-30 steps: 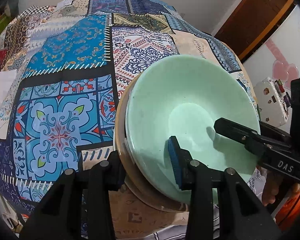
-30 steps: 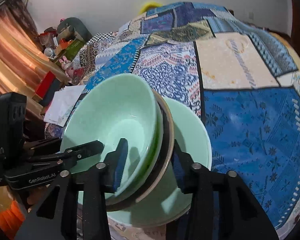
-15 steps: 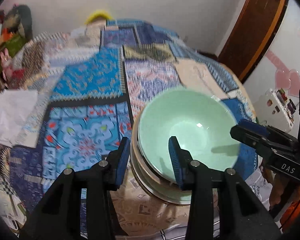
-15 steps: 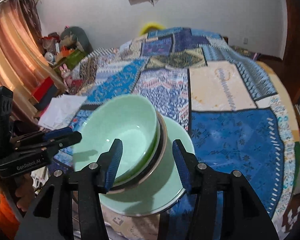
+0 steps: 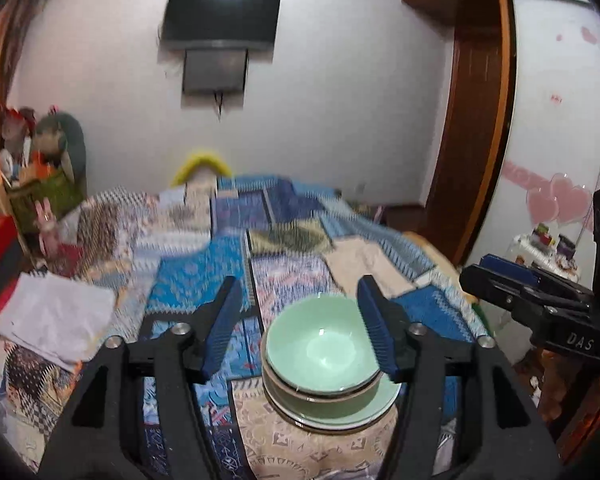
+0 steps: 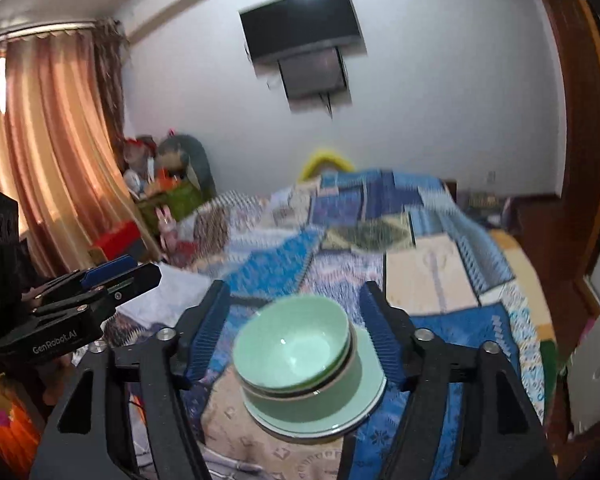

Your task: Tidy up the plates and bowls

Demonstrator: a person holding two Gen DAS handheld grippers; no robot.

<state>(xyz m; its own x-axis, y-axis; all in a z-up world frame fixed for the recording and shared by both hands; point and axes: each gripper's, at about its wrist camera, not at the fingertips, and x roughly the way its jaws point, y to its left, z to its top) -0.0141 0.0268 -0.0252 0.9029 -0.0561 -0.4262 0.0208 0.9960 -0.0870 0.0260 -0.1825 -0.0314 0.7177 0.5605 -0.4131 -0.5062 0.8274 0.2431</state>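
A stack of pale green bowls [image 5: 323, 350] sits on a green plate [image 5: 374, 406] near the front edge of the patchwork-covered bed [image 5: 204, 280]. My left gripper [image 5: 298, 322] hangs above and short of the stack, its jaws opening, nothing between the blue pads. In the right wrist view the same bowls [image 6: 296, 350] rest on the plate [image 6: 364, 398]. My right gripper [image 6: 294, 326] is likewise lifted clear, its jaws opening and empty. Each gripper shows at the edge of the other's view: the right gripper [image 5: 532, 292] and the left gripper [image 6: 88, 292].
White folded papers [image 5: 56, 316] lie on the bed's left side. Toys and boxes [image 6: 160, 184] crowd the far left corner beside orange curtains [image 6: 40, 152]. A wall-mounted TV [image 5: 220, 20] hangs at the back. A wooden door frame [image 5: 476, 120] stands right.
Both grippers let go of the bowl stack, opened wider, rose and pulled back. The view now tilts up to take in the wall; the stack stays on the bed.
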